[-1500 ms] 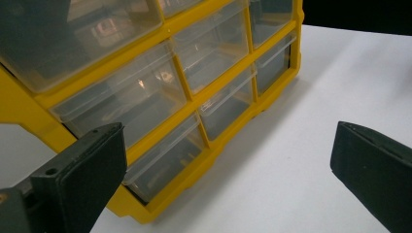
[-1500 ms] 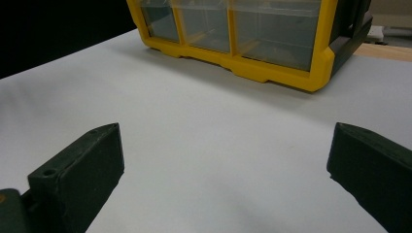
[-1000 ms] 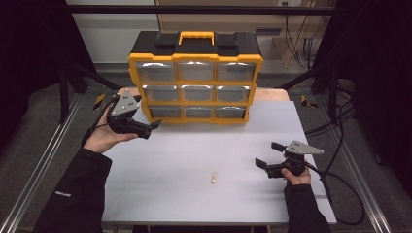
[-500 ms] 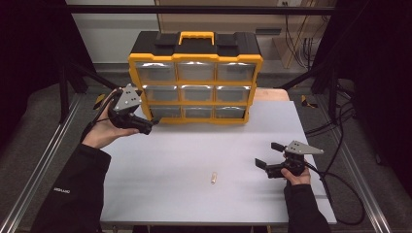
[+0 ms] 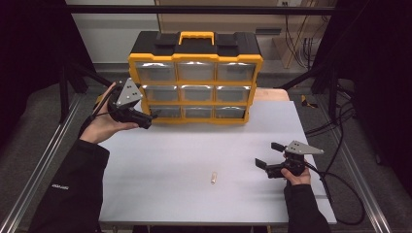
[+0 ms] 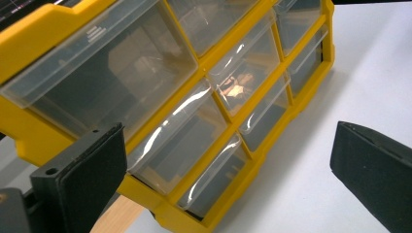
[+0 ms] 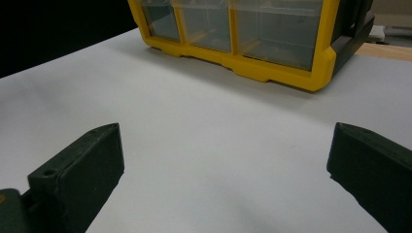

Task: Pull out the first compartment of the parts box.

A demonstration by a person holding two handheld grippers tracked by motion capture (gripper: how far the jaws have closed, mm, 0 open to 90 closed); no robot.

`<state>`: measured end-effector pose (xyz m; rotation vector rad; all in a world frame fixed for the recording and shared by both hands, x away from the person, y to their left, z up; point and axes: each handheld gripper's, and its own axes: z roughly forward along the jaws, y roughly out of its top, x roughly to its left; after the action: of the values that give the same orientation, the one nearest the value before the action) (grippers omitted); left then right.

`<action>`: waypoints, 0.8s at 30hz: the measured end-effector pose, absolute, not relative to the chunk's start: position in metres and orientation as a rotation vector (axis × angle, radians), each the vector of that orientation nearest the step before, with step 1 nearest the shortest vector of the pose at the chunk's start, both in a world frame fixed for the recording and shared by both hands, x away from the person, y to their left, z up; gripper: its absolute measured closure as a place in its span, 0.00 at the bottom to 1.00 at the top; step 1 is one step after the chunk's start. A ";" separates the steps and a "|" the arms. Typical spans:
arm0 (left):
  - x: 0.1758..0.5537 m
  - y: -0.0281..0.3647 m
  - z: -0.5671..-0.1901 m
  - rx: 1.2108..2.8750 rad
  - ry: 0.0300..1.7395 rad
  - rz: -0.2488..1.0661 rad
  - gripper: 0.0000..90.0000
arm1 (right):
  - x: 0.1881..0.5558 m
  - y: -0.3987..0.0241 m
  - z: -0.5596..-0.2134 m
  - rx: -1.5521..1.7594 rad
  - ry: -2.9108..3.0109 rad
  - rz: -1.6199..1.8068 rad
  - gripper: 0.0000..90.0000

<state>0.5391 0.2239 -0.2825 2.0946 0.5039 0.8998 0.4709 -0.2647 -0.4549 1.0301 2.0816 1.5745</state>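
Drawers of clear plastic, three rows of three, fronted the yellow organizer [image 5: 195, 82] that stood at the far middle of the white table [image 5: 194, 194], its black top carrying a yellow handle. The left gripper [image 5: 148, 119] was held up just beside the cabinet's lower left corner, tilted, its jaws spread wide and holding nothing; in the left gripper view the bottom-left drawer [image 6: 175, 145] lay between them, close but not touched. The right gripper [image 5: 268, 155] hovered low over the table's near right part, well apart from the cabinet, jaws likewise wide open and empty. A small pale screw-like piece [image 5: 213, 177] lay on the table, to the left of the right gripper.
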 end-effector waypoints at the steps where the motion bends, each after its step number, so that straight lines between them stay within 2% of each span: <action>1: 0.540 0.224 -0.282 2.093 0.502 0.905 0.00 | 0.471 -0.265 -0.455 1.030 2.082 1.575 0.01; 24: 0.556 0.220 -0.269 2.148 0.400 1.061 0.00 | 0.471 -0.265 -0.455 1.033 2.079 1.578 0.01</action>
<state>0.5556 0.2203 -0.2686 2.1479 0.3996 1.0613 0.4706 -0.2648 -0.4547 1.0328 2.0790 1.5777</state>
